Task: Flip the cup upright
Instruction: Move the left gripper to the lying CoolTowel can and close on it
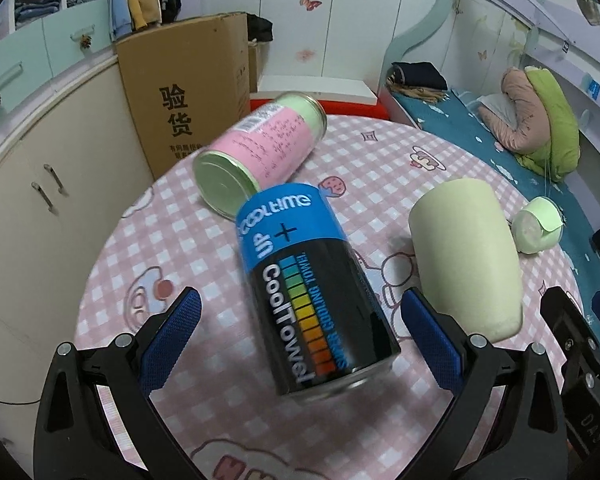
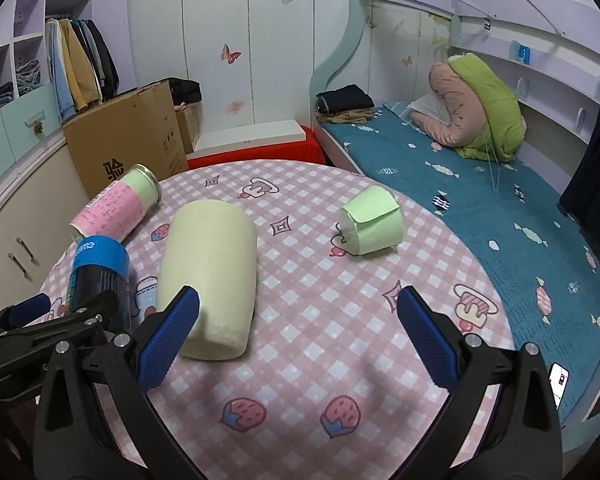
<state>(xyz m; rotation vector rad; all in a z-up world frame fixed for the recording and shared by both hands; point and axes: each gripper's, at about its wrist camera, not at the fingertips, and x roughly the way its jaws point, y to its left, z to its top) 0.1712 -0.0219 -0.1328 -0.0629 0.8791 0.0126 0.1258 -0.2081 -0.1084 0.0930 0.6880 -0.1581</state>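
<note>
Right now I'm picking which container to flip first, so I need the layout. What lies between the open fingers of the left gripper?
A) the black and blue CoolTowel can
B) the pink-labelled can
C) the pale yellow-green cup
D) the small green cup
A: in the left wrist view the black and blue CoolTowel can lies on its side between the spread fingers of the left gripper, untouched; the pale yellow-green cup lies outside them.
</note>
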